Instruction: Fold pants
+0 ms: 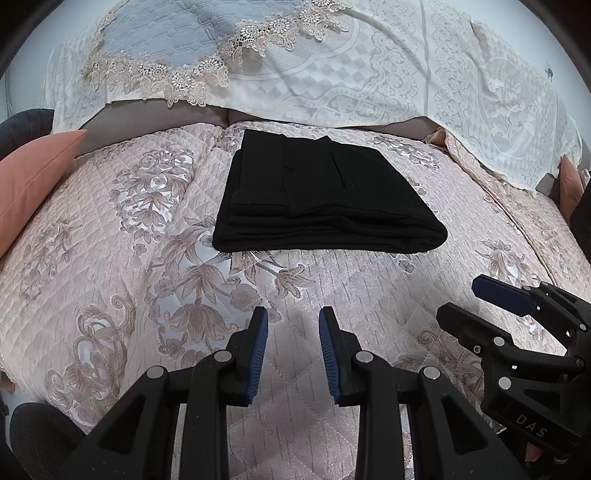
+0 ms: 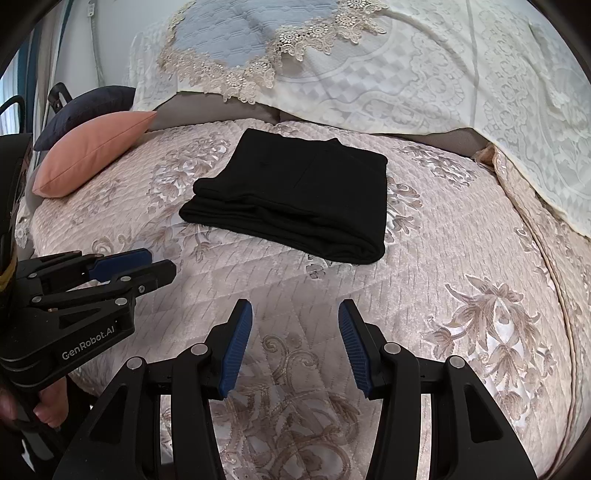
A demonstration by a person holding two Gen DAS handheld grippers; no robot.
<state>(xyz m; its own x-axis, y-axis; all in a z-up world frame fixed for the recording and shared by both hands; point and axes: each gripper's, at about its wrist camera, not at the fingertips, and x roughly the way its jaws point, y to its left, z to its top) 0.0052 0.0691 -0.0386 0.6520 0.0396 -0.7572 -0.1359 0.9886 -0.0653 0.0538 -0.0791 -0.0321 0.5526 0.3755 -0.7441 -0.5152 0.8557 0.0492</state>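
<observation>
Black pants point(image 1: 325, 195) lie folded into a flat rectangular stack on the pink floral quilt point(image 1: 110, 258); they also show in the right wrist view point(image 2: 295, 199). My left gripper point(image 1: 293, 317) is open and empty, held back from the pants over the quilt. My right gripper point(image 2: 295, 310) is open and empty, also short of the pants. Each gripper shows in the other's view: the right one point(image 1: 461, 299) at lower right, the left one point(image 2: 159, 262) at lower left. Neither touches the pants.
A salmon cushion point(image 2: 92, 151) and a dark cushion point(image 2: 92, 99) lie at the left. A white lace cover point(image 1: 406, 74) and a grey-blue lace-edged cloth point(image 1: 166, 33) drape the sofa back behind the pants.
</observation>
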